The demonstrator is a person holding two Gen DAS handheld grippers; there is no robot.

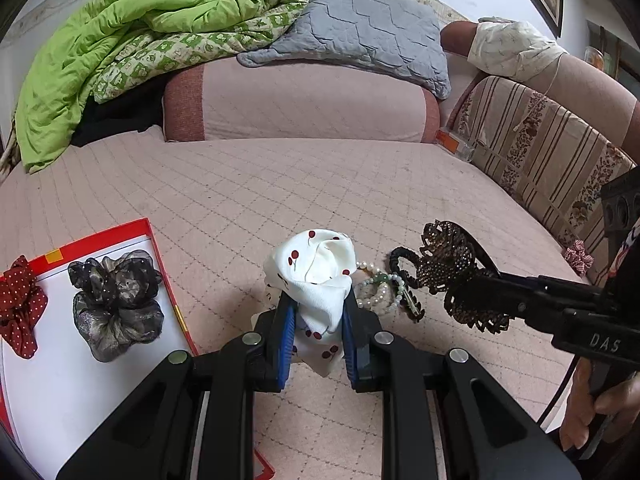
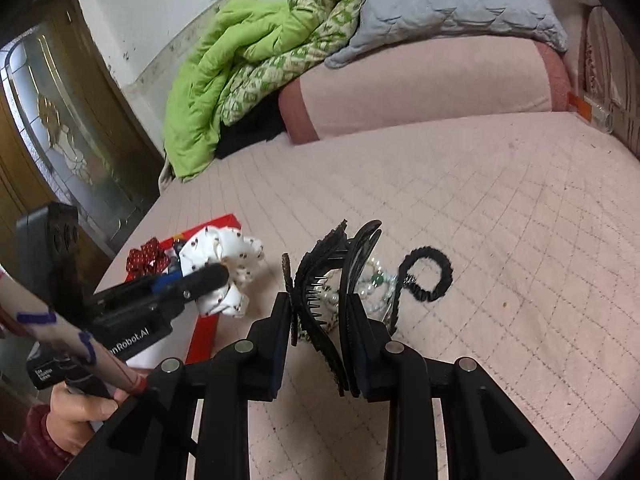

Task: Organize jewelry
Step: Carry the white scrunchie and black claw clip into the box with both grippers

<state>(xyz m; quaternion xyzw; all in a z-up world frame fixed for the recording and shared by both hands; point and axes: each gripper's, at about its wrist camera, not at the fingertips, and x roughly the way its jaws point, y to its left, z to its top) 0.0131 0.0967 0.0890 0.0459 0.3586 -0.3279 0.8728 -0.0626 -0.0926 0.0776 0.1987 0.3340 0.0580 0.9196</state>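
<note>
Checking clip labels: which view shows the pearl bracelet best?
The left wrist view: the pearl bracelet lies in the open on the pink bed cover, beads distinct. In the right wrist view it sits mostly hidden behind the brown hair claw.

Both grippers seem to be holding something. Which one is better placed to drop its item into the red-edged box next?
Probably the left. The left gripper holds the cherry-print scrunchie right beside the red-edged box. The right gripper, clamped on the brown hair claw, is farther away.

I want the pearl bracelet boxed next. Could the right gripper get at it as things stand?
Probably not yet: the right gripper is shut on the brown hair claw, so its jaws are taken. The pearl bracelet itself lies uncovered on the bed just beyond it.
</note>
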